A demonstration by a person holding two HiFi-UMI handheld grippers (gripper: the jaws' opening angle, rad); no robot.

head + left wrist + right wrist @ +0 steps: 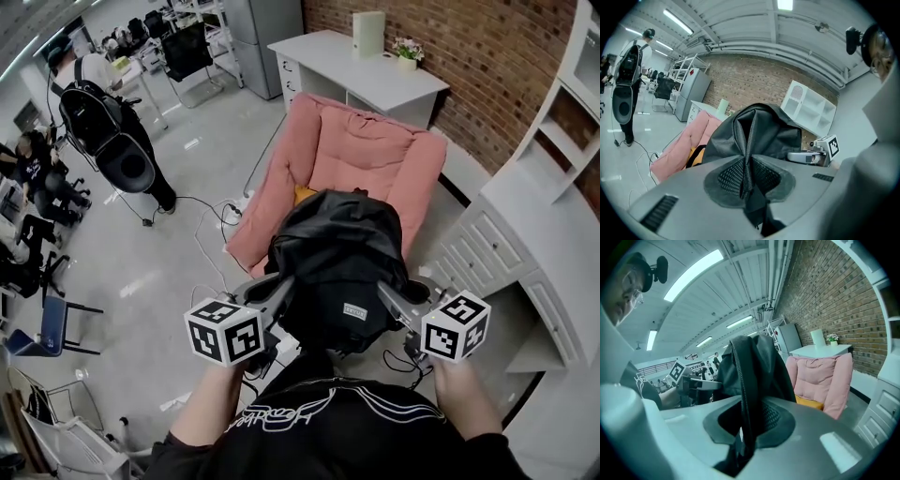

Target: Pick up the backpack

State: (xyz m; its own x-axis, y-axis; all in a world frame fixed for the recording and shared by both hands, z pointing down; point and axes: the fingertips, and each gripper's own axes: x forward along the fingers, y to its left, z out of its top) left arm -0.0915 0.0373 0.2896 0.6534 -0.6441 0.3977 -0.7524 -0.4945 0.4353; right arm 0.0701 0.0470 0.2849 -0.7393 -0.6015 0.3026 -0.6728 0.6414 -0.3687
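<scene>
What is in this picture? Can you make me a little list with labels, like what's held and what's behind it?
Held thing: black backpack
Left tongs: shut on a fold of the backpack
Right tongs: shut on another fold
Behind it: pink armchair with something orange on the seat
Far wall: red brick
Also there: a person standing at the left
</scene>
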